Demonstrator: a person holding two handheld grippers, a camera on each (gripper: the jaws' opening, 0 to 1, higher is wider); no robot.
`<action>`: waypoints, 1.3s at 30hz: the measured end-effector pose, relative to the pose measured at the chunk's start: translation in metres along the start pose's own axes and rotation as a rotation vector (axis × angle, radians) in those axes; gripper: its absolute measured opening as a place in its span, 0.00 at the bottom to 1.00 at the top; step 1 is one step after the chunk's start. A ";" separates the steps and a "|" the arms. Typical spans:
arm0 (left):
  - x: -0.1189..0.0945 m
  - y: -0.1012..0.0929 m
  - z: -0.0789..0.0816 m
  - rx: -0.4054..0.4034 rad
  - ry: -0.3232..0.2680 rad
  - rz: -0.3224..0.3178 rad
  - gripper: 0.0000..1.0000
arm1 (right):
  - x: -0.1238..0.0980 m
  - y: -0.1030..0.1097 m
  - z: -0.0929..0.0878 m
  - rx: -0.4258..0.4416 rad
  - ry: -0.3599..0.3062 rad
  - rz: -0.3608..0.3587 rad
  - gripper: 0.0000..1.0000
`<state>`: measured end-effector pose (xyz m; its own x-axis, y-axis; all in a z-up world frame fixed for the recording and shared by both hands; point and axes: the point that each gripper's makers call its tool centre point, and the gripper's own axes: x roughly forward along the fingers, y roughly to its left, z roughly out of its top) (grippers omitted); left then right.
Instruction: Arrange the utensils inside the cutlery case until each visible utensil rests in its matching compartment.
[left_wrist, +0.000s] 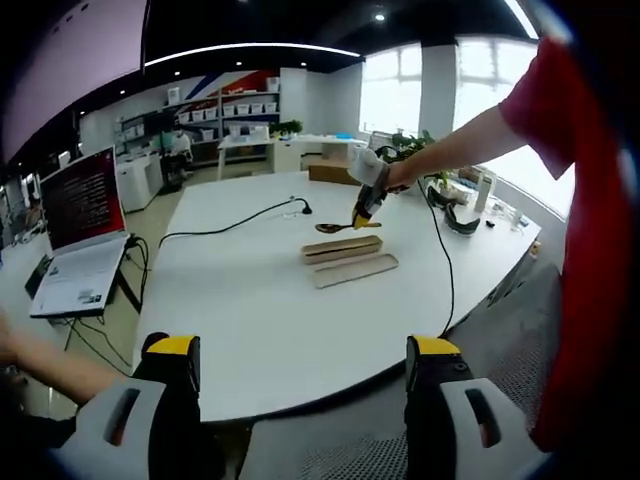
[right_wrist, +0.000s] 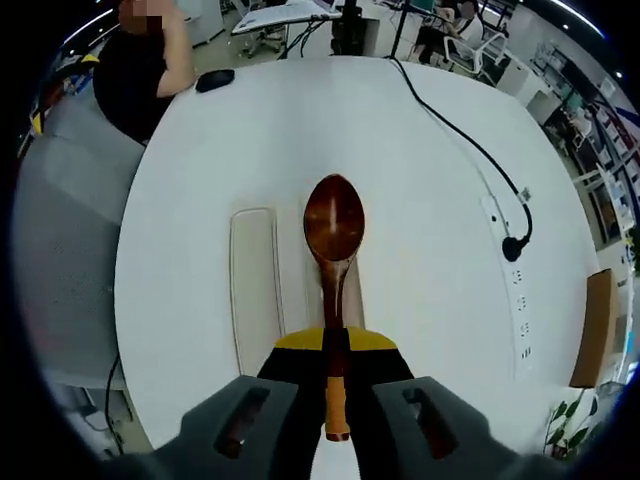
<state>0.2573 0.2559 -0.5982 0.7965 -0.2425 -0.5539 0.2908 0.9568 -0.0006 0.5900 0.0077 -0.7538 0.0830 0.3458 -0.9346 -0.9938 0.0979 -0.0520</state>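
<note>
My right gripper (right_wrist: 336, 352) is clenched on the wooden spoon (right_wrist: 334, 232), the handle pinched between my yellow-tipped jaws and running back past them toward the camera. The dark, glossy bowl points away from me and hangs directly over the cutlery case (right_wrist: 348, 292), of which I see just a pale strip either side of the handle (whether the spoon touches the case I cannot tell from here). Just beside the case, on its left in the right gripper view, lies the case lid (right_wrist: 255, 300), a long pale tray flat on the white table (right_wrist: 420, 200).

In the left gripper view my left gripper (left_wrist: 300, 372) is held back from the table's near edge, well apart from the case, its two jaws spread wide with nothing between them. Across the table (left_wrist: 240, 300) I see the case (left_wrist: 343, 247) with the lid (left_wrist: 355, 270) on its nearer side, the two lying parallel and close together. My right gripper (left_wrist: 364, 212) comes down from above the case's far end with the spoon (left_wrist: 336, 228) at its tip, the bowl just beyond the case. A black cable (left_wrist: 235, 224) trails over the table beyond the case, and a laptop (left_wrist: 80, 235) stands open on another desk, well apart from it.
</note>
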 end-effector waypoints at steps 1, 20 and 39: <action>0.000 0.000 0.000 0.004 0.003 0.003 0.87 | 0.003 0.000 0.000 -0.005 0.004 0.003 0.02; -0.002 0.003 -0.003 0.005 0.029 0.031 0.87 | 0.051 -0.001 -0.008 -0.012 0.054 0.005 0.02; -0.003 0.002 0.001 0.053 0.044 0.019 0.87 | 0.054 0.000 -0.008 -0.030 0.094 -0.002 0.08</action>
<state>0.2563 0.2586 -0.5957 0.7788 -0.2156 -0.5891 0.3040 0.9511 0.0538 0.5942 0.0187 -0.8075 0.0789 0.2568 -0.9632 -0.9956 0.0699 -0.0630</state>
